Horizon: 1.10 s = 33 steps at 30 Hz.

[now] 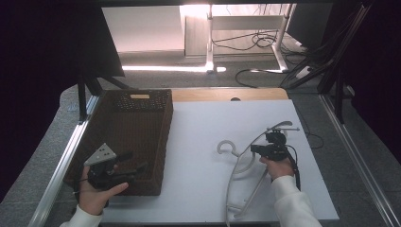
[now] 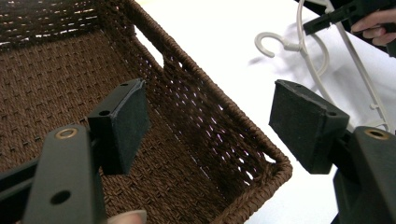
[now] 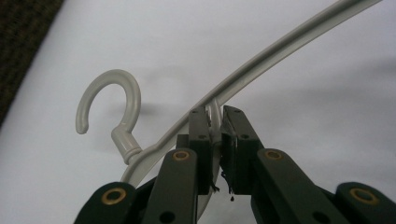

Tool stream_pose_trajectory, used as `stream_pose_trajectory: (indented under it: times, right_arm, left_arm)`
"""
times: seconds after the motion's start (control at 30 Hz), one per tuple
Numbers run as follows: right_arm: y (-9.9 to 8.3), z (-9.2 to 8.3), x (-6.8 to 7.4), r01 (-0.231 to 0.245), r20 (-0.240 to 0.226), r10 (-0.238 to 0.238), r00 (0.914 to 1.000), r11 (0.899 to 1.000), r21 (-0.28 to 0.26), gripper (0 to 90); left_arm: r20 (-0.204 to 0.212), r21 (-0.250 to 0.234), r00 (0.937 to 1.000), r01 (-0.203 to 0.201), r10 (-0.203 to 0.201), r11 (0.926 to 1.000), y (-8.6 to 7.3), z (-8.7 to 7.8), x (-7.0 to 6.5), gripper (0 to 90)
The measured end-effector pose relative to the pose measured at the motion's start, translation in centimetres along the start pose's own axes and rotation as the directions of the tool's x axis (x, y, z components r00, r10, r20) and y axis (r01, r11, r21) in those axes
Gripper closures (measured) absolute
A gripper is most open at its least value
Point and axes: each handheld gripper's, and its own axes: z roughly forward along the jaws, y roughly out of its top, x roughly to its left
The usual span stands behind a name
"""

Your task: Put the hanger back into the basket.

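Here, nearest the person, the left gripper point(image 1: 124, 163) hovers over the near end of the woven brown basket point(image 1: 163, 142), held in the left hand point(image 1: 97, 194). In the left gripper view its jaws stand wide apart with nothing between them; one pad point(image 2: 133, 119) hangs above the basket's floor, the other beyond the basket's right wall, over the white tabletop point(image 1: 203, 137).

To the right of the basket, well apart from it, the right gripper point(image 1: 255, 149) is held in the right hand point(image 1: 278, 167). Its jaws are nearly closed and clamp on the white plastic hanger point(image 1: 236, 179). In the right gripper view the pads point(image 3: 198, 135) press from both sides on a thin upright piece of the hanger point(image 3: 261, 65) just below its curved arm, close to the neck of the hook point(image 3: 116, 100).

The hanger lies right of the basket, its hook curling toward the basket, one arm reaching toward the near table edge, the other arching away beyond the right gripper.
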Motion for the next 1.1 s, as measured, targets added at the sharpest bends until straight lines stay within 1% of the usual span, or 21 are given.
stream_pose_trajectory:
  times: [0.03,0.07,0.1,0.17,0.23,0.3,0.33,0.37,0.4,0.43,0.47,0.5,0.53,0.63,0.8,0.93,1.03,1.1]
  right_arm:
    - [0.0,-0.2,0.0,0.009,-0.006,-0.009,0.9999,1.000,-0.013,83.2]
    - [0.0,-0.2,0.0,0.009,-0.006,-0.009,0.9999,1.000,-0.013,83.2]
    - [0.1,-0.6,-0.1,0.013,-0.016,-0.013,0.9998,0.999,-0.032,83.3]
    - [0.2,-0.9,-0.2,0.011,-0.034,-0.013,0.9993,0.999,-0.046,83.4]
    - [0.3,-1.2,-0.3,0.005,-0.060,-0.009,0.9982,0.998,-0.063,83.6]
    - [0.3,-1.5,-0.4,-0.010,-0.085,0.004,0.9964,0.997,-0.077,83.9]
    - [0.3,-1.5,-0.4,-0.010,-0.085,0.004,0.9964,0.997,-0.077,83.9]
    - [0.5,-1.9,-0.5,-0.020,-0.103,0.011,0.9946,0.996,-0.087,84.2]
    - [0.5,-1.9,-0.5,-0.020,-0.103,0.011,0.9946,0.996,-0.087,84.2]
    - [0.6,-2.1,-0.6,-0.028,-0.126,0.016,0.9919,0.995,-0.095,84.4]
    - [0.6,-2.1,-0.6,-0.028,-0.126,0.016,0.9919,0.995,-0.095,84.4]
    - [0.7,-2.3,-0.7,-0.037,-0.144,0.022,0.9893,0.994,-0.101,84.6]
    - [0.8,-2.4,-0.8,-0.041,-0.151,0.025,0.9882,0.994,-0.104,84.7]
    - [0.9,-2.8,-0.9,-0.063,-0.187,0.042,0.9816,0.992,-0.112,84.9]
    - [1.2,-3.6,-0.9,-0.083,-0.236,0.049,0.9706,0.987,-0.135,85.3]
    - [1.4,-4.2,-0.9,-0.107,-0.278,0.060,0.9587,0.982,-0.158,85.4]
    - [1.7,-4.7,-0.9,-0.127,-0.318,0.065,0.9458,0.976,-0.176,85.6]
    - [1.8,-5.1,-0.7,-0.132,-0.338,0.062,0.9390,0.973,-0.189,85.6]
  left_arm:
    - [0.000,0.001,1.0000,0.000,0.000,1.0000,0.0,0.0,0.0,28.0]
    - [0.000,0.001,1.0000,0.000,0.000,1.0000,0.0,0.0,0.0,27.9]
    - [-0.001,0.001,1.0000,0.001,-0.001,1.0000,0.0,0.0,0.0,28.0]
    - [-0.001,0.001,1.0000,0.001,-0.001,1.0000,0.0,0.0,0.0,28.0]
    - [-0.002,0.001,1.0000,0.001,-0.001,1.0000,0.0,0.0,0.0,28.0]
    - [-0.002,0.000,1.0000,0.001,-0.001,1.0000,0.0,0.0,0.0,28.0]
    - [-0.002,0.001,1.0000,0.001,-0.001,1.0000,0.0,0.0,0.0,28.0]
    - [-0.002,0.001,1.0000,0.001,-0.001,1.0000,0.0,0.0,0.0,28.0]
    - [-0.002,0.001,1.0000,0.001,-0.001,1.0000,0.0,0.0,0.0,28.0]
    - [-0.002,0.001,1.0000,0.001,-0.001,1.0000,0.0,0.0,0.0,28.0]
    - [-0.002,0.001,1.0000,0.001,-0.001,1.0000,0.0,0.0,0.0,27.9]
    - [-0.003,0.001,1.0000,0.001,-0.001,1.0000,0.0,0.0,0.0,28.0]
    - [-0.003,0.001,1.0000,0.001,-0.001,1.0000,0.0,0.0,0.0,28.0]
    - [-0.004,0.002,1.0000,0.001,-0.001,1.0000,0.0,0.0,0.0,28.0]
    - [-0.004,0.003,1.0000,0.000,0.000,1.0000,0.0,0.1,0.0,28.0]
    - [-0.004,0.003,1.0000,0.000,0.000,1.0000,0.0,0.1,-0.1,28.0]
    - [0.004,0.002,1.0000,0.002,-0.002,1.0000,0.1,0.1,-0.2,28.0]
    - [0.010,-0.001,0.9999,0.006,-0.006,1.0000,0.2,0.2,-0.2,27.9]
